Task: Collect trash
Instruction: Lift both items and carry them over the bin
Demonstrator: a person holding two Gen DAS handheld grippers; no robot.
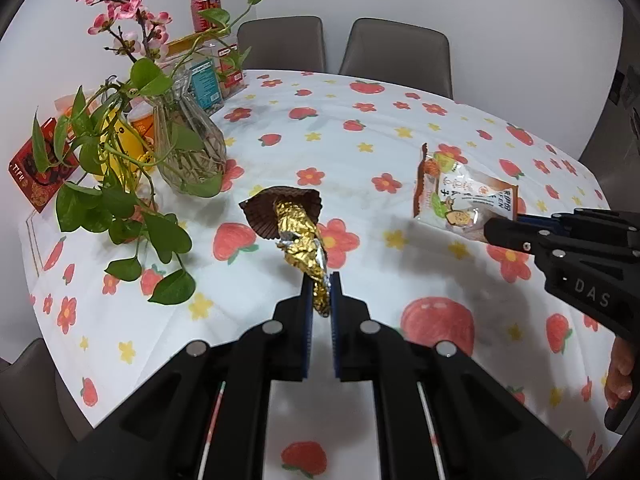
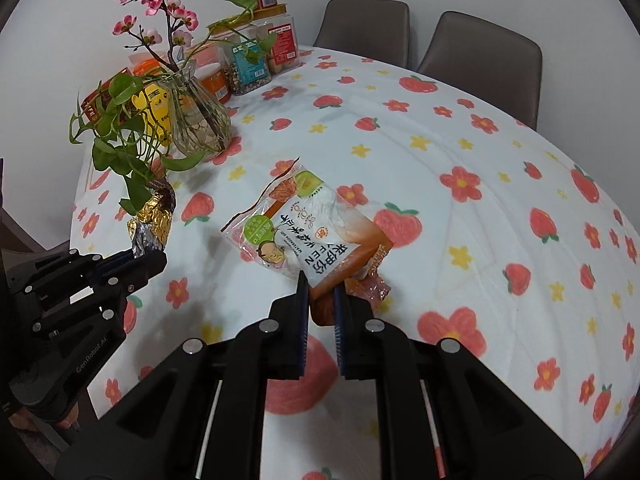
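Hand (image 1: 620, 372): mostly behind right gripper (image 1: 490, 229), cut by frame edge. Jars (image 2: 256, 68): labels too small to read, partly hidden by leaves (image 2: 120, 148). Wrapper (image 2: 154, 220): lower end hidden inside left gripper (image 2: 154, 258).

Table (image 1: 360, 140) in floral cloth, bearing glass vase (image 1: 188, 148), snack jars (image 2: 248, 68), perhaps a red packet (image 1: 38, 170).

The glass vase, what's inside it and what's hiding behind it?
Inside the glass vase are stems of green vines and a pink blossom branch. Behind it show a yellow packet and snack jars; their lower parts are covered.
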